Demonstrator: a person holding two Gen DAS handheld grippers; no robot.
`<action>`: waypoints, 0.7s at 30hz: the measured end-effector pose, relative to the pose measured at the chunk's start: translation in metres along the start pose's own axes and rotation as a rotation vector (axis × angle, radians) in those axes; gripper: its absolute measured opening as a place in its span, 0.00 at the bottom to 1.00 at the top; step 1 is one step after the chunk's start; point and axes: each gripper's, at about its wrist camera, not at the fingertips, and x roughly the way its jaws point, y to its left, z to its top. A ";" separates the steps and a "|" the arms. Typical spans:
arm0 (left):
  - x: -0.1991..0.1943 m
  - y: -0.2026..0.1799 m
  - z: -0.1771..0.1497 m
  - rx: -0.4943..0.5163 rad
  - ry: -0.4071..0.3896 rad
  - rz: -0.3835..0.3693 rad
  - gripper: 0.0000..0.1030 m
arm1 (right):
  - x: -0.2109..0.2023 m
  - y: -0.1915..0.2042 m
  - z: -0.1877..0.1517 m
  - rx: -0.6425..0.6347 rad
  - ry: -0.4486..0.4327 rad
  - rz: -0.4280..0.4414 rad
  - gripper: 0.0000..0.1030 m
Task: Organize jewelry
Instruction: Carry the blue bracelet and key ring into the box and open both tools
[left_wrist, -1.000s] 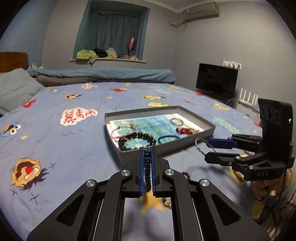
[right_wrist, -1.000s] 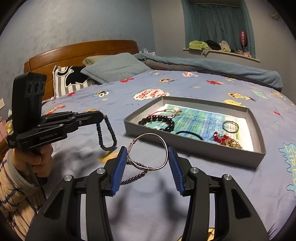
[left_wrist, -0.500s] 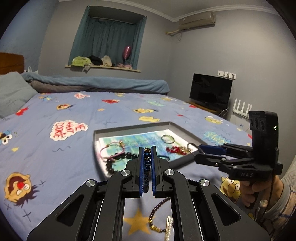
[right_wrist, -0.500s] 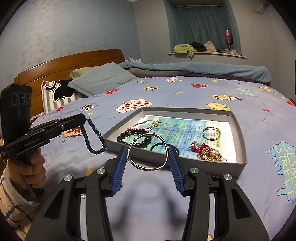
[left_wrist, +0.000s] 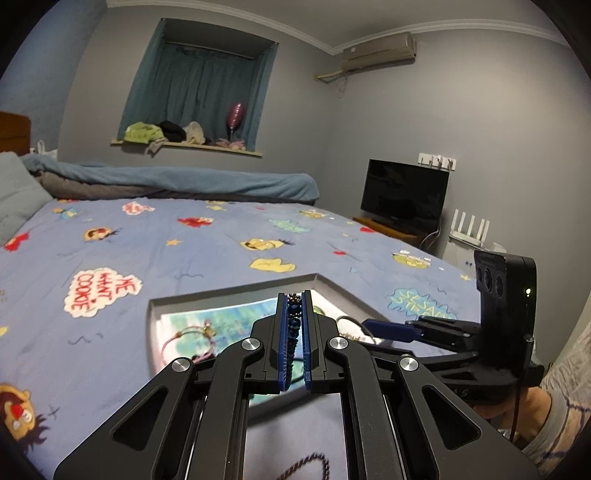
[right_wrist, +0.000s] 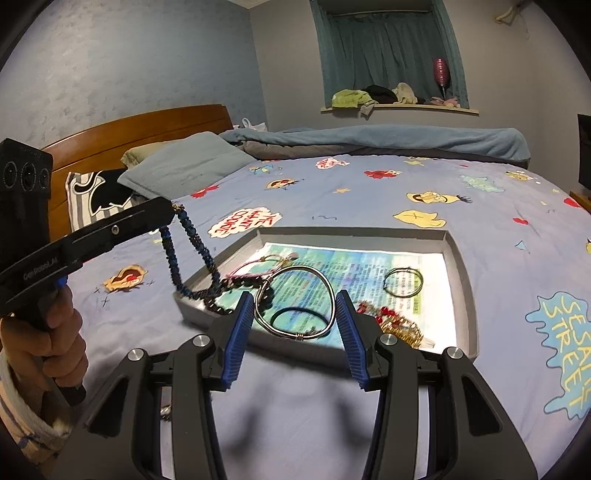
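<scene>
- Already in the grey tray (right_wrist: 463, 280): 5 pieces, lying beyond the fingertips.
- Left gripper (left_wrist: 294, 314): fingers clenched on blue beaded bracelet (right_wrist: 192, 254), dangling at tray's edge.
- Right gripper (right_wrist: 295, 325): fingers span silver bangle (right_wrist: 295, 301) above tray.
- Left on bed: dark bead strand (left_wrist: 306, 466), behind left fingers.

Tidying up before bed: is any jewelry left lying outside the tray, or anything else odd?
Yes. A dark beaded strand lies loose on the bedsheet, outside the grey tray. The left tongs hold a blue beaded bracelet; the right tongs hold a silver bangle.
</scene>
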 end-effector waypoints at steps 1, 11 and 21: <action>0.004 0.000 0.002 0.002 -0.001 0.000 0.07 | 0.003 -0.004 0.002 0.011 -0.001 -0.003 0.45; 0.054 0.007 0.009 -0.032 0.051 0.024 0.07 | 0.037 -0.036 0.021 0.106 0.009 -0.038 0.45; 0.095 0.028 -0.002 -0.080 0.201 0.126 0.07 | 0.076 -0.037 0.023 0.099 0.099 -0.093 0.45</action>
